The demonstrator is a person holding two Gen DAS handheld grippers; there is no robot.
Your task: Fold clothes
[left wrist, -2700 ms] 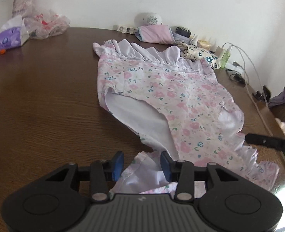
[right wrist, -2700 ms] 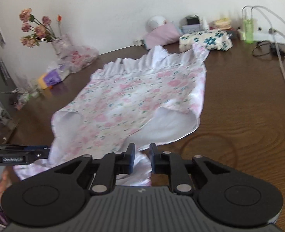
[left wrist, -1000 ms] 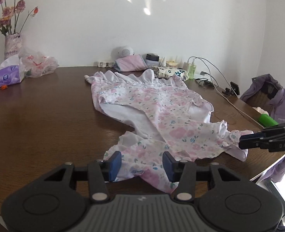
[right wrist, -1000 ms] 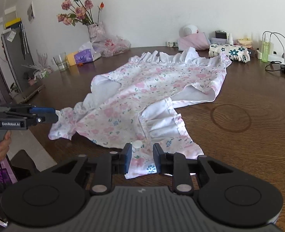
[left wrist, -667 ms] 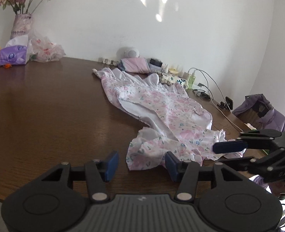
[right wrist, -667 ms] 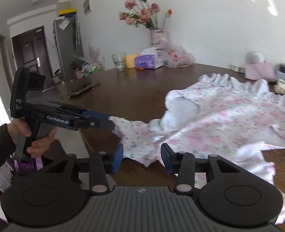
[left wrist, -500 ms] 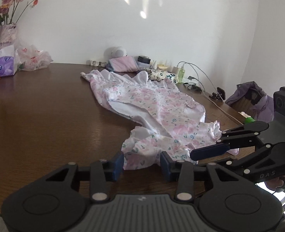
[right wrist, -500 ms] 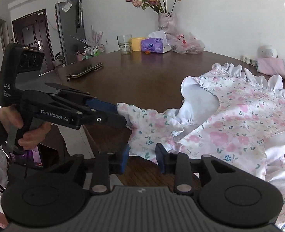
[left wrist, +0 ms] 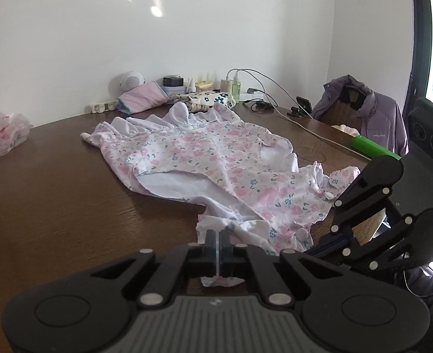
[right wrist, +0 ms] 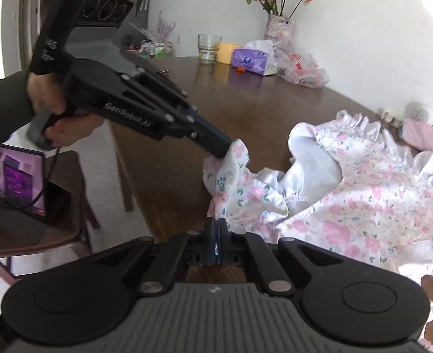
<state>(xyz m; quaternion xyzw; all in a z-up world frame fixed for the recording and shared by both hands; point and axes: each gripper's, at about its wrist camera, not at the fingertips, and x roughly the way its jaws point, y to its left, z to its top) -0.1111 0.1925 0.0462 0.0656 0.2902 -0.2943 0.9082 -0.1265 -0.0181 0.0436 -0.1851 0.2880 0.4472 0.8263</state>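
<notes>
Left wrist view: the left gripper point(left wrist: 218, 245) has just closed its jaws, pinching the near hem of the floral dress point(left wrist: 204, 158), which lies spread on the wooden table point(left wrist: 54, 194). The right gripper point(right wrist: 215, 235), just to its right, has also just closed, pinching the same near edge.

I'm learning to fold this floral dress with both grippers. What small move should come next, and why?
Probably lift both pinched corners together and carry them toward the ruffled far end. The left hand-held gripper and right hand-held gripper have just closed on the near edge of the floral dress, while the rest lies spread on the table.
</notes>
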